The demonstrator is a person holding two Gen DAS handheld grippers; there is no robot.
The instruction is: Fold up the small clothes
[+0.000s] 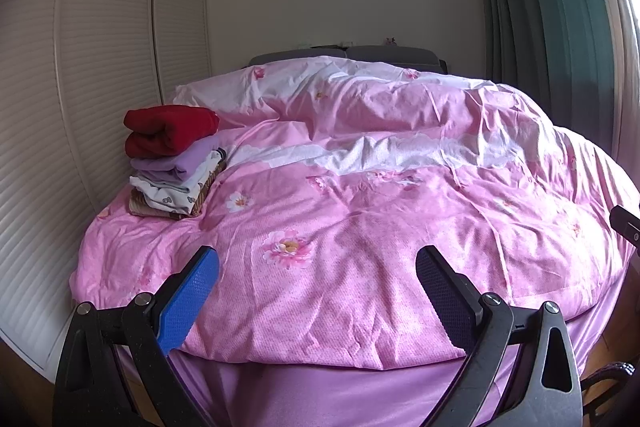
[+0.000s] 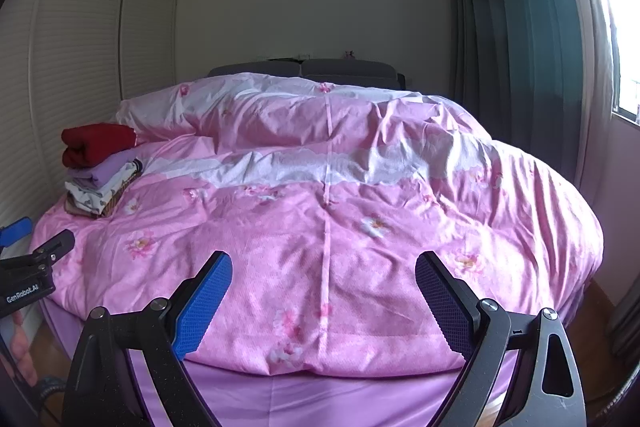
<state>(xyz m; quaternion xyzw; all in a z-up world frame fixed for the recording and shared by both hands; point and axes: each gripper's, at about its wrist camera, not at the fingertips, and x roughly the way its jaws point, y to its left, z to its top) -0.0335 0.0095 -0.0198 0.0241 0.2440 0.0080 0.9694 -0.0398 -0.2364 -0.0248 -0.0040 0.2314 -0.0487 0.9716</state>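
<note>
Left hand-held gripper (image 1: 318, 291): jaws apart, empty.
Right hand-held gripper (image 2: 324, 295): apart, empty.
Stack of folded clothes (image 1: 172, 163): far-left on bed (image 1: 360, 227).
Advice: find next garment; none visible.

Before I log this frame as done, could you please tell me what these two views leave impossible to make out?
- Bottom garments of the folded stack: both views, hidden under the red one on top.
- Items on the headboard: both views, too small.
- Right tool in the left wrist view: cut off by the right edge.
- Floor at the bed's foot: blocked by the tools.
</note>
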